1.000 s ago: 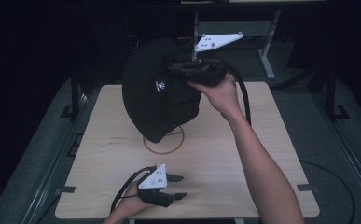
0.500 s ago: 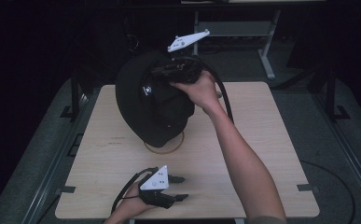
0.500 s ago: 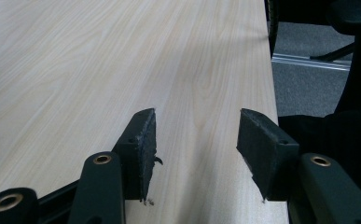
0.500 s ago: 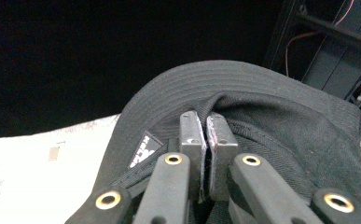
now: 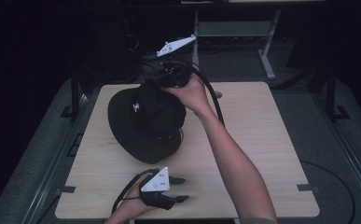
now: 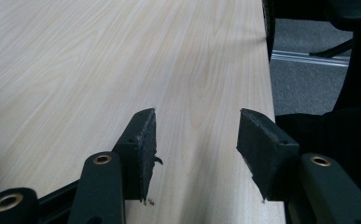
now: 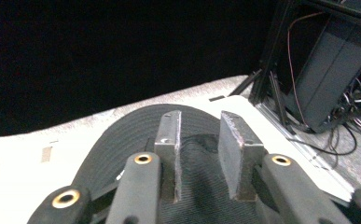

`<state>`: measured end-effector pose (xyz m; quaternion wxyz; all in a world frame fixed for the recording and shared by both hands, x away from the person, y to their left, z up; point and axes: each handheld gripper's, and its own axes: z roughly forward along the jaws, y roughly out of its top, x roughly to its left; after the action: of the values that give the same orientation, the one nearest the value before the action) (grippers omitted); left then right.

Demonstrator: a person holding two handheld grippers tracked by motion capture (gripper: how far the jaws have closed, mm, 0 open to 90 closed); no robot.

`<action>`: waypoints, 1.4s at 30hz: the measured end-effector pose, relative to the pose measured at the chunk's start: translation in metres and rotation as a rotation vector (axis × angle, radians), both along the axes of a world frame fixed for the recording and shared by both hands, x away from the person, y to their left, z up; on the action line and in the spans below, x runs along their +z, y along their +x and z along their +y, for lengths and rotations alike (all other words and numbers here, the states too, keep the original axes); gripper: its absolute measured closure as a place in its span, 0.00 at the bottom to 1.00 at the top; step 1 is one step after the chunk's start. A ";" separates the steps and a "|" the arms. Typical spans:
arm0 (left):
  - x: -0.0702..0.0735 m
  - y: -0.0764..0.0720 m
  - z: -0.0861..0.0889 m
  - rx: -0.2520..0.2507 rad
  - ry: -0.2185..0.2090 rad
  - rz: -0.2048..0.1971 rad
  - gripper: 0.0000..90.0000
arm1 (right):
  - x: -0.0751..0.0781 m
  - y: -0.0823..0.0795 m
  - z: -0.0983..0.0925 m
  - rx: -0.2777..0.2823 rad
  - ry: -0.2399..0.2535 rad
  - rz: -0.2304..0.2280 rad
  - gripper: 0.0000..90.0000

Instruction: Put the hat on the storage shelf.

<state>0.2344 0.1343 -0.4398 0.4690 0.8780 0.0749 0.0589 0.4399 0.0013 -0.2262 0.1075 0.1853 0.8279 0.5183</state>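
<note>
The room (image 5: 38, 51) is sitting in near darkness all around, and only a pale metal frame (image 5: 262, 42) is catching light at the far side, with a grey floor (image 5: 327, 140) spreading under everything. In the right gripper view a black rack (image 7: 327, 79) with loose cables is standing off to the right of the table. The table (image 5: 262, 140) itself is glowing pale, a light wood-grain top with rounded corners, and its grain is running long and clean through the left gripper view (image 6: 99, 70).

On that top, left of centre, the hat (image 5: 145, 123) is lying brim down, black and wide-brimmed, a small white mark showing on its crown. The person's right arm (image 5: 234, 158) is reaching in from the bottom edge and stretching across to it.

The right gripper (image 5: 157, 86) is hovering at the hat's far side, right on the crown. Its jaws have just been opening; in the right gripper view (image 7: 199, 158) they are standing a little apart, with crown fabric lying in the gap, bunched against the left pad and clear of the right one, so no pinch is showing.

The left gripper (image 5: 180, 189) is resting near the front edge, well apart from the hat. Its jaws (image 6: 197, 154) are standing roughly half open, with only bare wood between them.
</note>
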 end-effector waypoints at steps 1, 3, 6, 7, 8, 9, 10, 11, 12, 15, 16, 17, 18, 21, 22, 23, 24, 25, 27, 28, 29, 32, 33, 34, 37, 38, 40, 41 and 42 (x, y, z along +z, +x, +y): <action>0.000 0.000 0.000 0.001 0.001 0.001 0.52 | 0.000 -0.002 -0.002 0.002 0.008 0.005 0.71; 0.000 0.000 0.000 0.002 0.001 0.001 0.52 | -0.001 -0.003 -0.006 0.002 0.022 -0.001 0.70; 0.000 0.000 0.000 0.003 -0.003 0.005 0.51 | -0.003 -0.007 -0.013 0.009 0.050 0.010 0.66; 0.000 -0.001 0.000 0.001 -0.001 0.007 0.51 | -0.004 -0.010 -0.017 0.008 0.052 0.011 0.65; 0.000 -0.002 0.000 0.001 0.000 0.005 0.51 | -0.005 -0.011 -0.020 0.010 0.056 0.014 0.64; 0.000 -0.001 0.000 0.002 -0.004 0.001 0.51 | -0.006 -0.013 -0.022 0.012 0.065 0.016 0.64; 0.000 -0.001 0.000 0.003 -0.007 0.004 0.51 | -0.006 -0.014 -0.025 0.009 0.063 0.013 0.63; 0.000 -0.001 0.000 0.003 -0.007 0.004 0.51 | -0.006 -0.014 -0.025 0.009 0.063 0.013 0.63; 0.000 -0.001 0.000 0.006 -0.008 0.007 0.51 | -0.009 -0.016 -0.031 0.010 0.071 0.020 0.62; 0.000 0.000 0.001 0.010 -0.004 0.004 0.51 | -0.012 -0.018 -0.038 0.003 0.075 0.027 0.61; 0.000 0.000 0.001 0.012 -0.001 0.007 0.51 | -0.013 -0.018 -0.040 0.001 0.080 0.033 0.60; 0.000 0.000 0.002 0.014 -0.004 0.007 0.51 | -0.014 -0.019 -0.043 -0.002 0.083 0.031 0.59; 0.000 0.000 0.002 0.014 -0.006 0.003 0.51 | -0.015 -0.019 -0.045 -0.001 0.090 0.030 0.59; -0.001 0.001 0.002 0.022 -0.013 0.004 0.50 | -0.019 -0.021 -0.049 0.004 0.099 0.045 0.56; -0.001 0.001 0.002 0.025 -0.013 0.005 0.50 | -0.020 -0.021 -0.051 0.007 0.103 0.047 0.56; -0.001 0.000 0.001 0.033 -0.014 0.010 0.50 | -0.021 -0.022 -0.052 0.006 0.100 0.048 0.56; -0.002 0.000 0.001 0.037 -0.018 0.012 0.49 | -0.023 -0.023 -0.053 0.005 0.101 0.046 0.55; -0.002 0.001 0.001 0.037 -0.018 0.011 0.49 | -0.024 -0.024 -0.054 0.004 0.102 0.047 0.55; -0.001 0.001 0.002 0.036 -0.016 0.005 0.49 | -0.026 -0.024 -0.057 0.003 0.101 0.052 0.53; -0.001 0.002 0.002 0.036 -0.017 0.003 0.49 | -0.027 -0.025 -0.058 0.005 0.100 0.058 0.53; -0.001 0.002 0.003 0.037 -0.015 0.001 0.49 | -0.028 -0.025 -0.060 0.002 0.099 0.054 0.52; -0.001 0.002 0.003 0.035 -0.011 -0.001 0.48 | -0.030 -0.028 -0.065 -0.004 0.111 0.057 0.51; -0.002 0.002 0.003 0.038 -0.012 0.005 0.48 | -0.030 -0.028 -0.067 -0.006 0.113 0.060 0.50; -0.002 0.002 0.003 0.038 -0.011 0.004 0.48 | -0.031 -0.029 -0.069 -0.009 0.117 0.060 0.50; -0.002 0.003 0.003 0.041 -0.009 0.005 0.48 | -0.031 -0.031 -0.075 -0.018 0.126 0.060 0.48; -0.002 0.003 0.003 0.042 -0.009 0.007 0.48 | -0.032 -0.031 -0.078 -0.019 0.126 0.064 0.48; -0.002 0.003 0.003 0.045 -0.010 0.019 0.47 | -0.032 -0.033 -0.082 -0.024 0.133 0.062 0.47; -0.002 0.003 0.003 0.046 -0.009 0.020 0.47 | -0.033 -0.034 -0.084 -0.026 0.134 0.064 0.47; -0.002 0.003 0.003 0.049 -0.009 0.025 0.47 | -0.034 -0.034 -0.087 -0.027 0.133 0.066 0.46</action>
<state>0.2376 0.1375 -0.4420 0.4703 0.8746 0.1024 0.0589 0.4059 -0.0853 -0.2601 0.0746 0.2204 0.7922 0.5642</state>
